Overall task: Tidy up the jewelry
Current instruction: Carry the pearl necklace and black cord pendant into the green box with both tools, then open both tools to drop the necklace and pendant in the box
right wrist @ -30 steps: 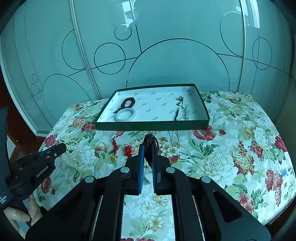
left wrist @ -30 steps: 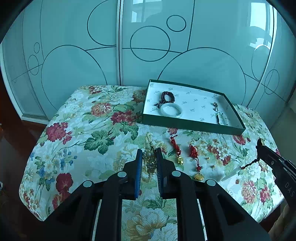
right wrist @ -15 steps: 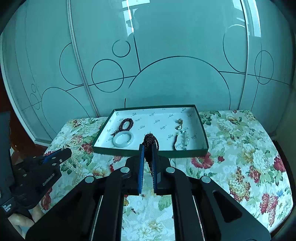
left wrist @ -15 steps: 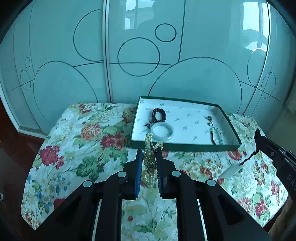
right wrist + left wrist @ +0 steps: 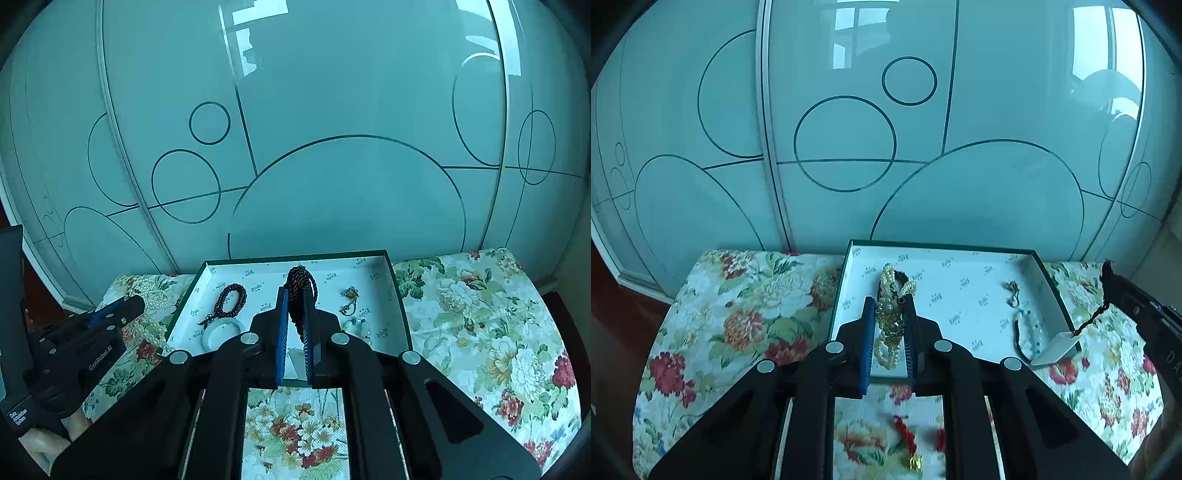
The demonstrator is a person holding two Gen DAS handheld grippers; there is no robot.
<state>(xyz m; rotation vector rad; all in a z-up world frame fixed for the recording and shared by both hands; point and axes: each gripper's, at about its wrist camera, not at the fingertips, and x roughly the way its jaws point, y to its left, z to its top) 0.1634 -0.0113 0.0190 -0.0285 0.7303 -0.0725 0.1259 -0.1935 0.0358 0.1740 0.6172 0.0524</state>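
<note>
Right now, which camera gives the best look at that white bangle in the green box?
The right wrist view: the white bangle lies in plain sight on the green box floor, just below the dark bead bracelet. In the left wrist view it is hidden behind the left gripper and the pearl necklace it grips.

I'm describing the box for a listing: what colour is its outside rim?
Dark green on the box rim, white printed lining inside. Clearest in the right wrist view.

Both grippers, the left gripper and right gripper, are built of black plastic, lined with blue ribbed pads and studded with round silver screws.
</note>
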